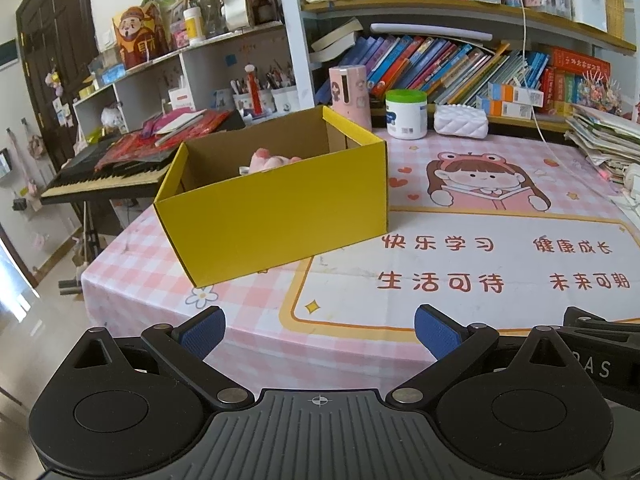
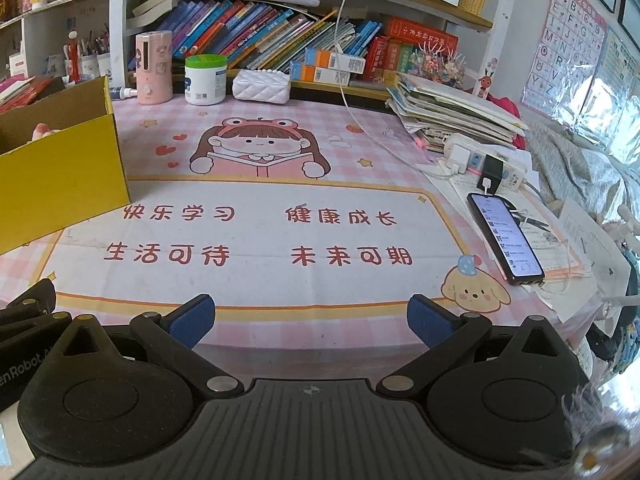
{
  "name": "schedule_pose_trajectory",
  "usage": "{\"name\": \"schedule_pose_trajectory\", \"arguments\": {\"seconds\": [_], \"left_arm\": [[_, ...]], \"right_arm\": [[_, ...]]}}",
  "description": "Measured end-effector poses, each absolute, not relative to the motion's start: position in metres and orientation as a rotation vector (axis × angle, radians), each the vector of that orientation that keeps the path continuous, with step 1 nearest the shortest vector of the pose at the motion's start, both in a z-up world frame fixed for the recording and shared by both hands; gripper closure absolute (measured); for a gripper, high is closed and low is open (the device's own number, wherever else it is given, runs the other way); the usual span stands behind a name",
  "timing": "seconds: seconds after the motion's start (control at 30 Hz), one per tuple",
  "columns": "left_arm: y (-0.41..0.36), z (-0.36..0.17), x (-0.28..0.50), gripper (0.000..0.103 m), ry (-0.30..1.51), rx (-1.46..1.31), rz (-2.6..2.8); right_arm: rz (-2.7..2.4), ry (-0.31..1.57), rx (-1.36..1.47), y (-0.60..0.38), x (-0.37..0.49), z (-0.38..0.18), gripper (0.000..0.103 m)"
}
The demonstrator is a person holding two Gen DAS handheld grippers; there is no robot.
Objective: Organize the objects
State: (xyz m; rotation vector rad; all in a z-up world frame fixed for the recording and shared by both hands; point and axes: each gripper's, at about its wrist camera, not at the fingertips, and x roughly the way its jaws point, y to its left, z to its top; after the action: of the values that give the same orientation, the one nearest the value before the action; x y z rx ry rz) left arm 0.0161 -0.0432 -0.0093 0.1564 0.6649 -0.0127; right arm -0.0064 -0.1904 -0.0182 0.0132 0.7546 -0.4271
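Note:
A yellow cardboard box [image 1: 272,216] stands open on the pink checked table mat [image 1: 440,300], left of centre. A pink soft toy [image 1: 268,159] lies inside it, mostly hidden by the front wall. My left gripper [image 1: 318,330] hangs open near the table's front edge, well short of the box, holding nothing. In the right wrist view the box [image 2: 60,176] sits at the far left with the pink toy [image 2: 42,131] peeking over its rim. My right gripper [image 2: 310,320] is open and empty over the mat's front edge [image 2: 280,308].
A pink dispenser [image 2: 154,68], a white green-lidded jar [image 2: 205,79] and a white quilted case [image 2: 262,86] line the back under bookshelves. A lit phone [image 2: 505,238], a power strip [image 2: 486,162] with cables and a paper stack [image 2: 452,114] fill the right side. A keyboard [image 1: 108,172] stands left.

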Motion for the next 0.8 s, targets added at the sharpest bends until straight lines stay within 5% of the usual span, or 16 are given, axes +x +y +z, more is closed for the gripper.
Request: {"name": "schedule_pose_trajectory", "arguments": {"seconds": [0.8], "left_arm": [[-0.0356, -0.0113, 0.025, 0.001, 0.679, 0.149, 0.006]], "right_arm": [[-0.439, 0.753, -0.003, -0.184, 0.0016, -0.0184, 0.0]]}}
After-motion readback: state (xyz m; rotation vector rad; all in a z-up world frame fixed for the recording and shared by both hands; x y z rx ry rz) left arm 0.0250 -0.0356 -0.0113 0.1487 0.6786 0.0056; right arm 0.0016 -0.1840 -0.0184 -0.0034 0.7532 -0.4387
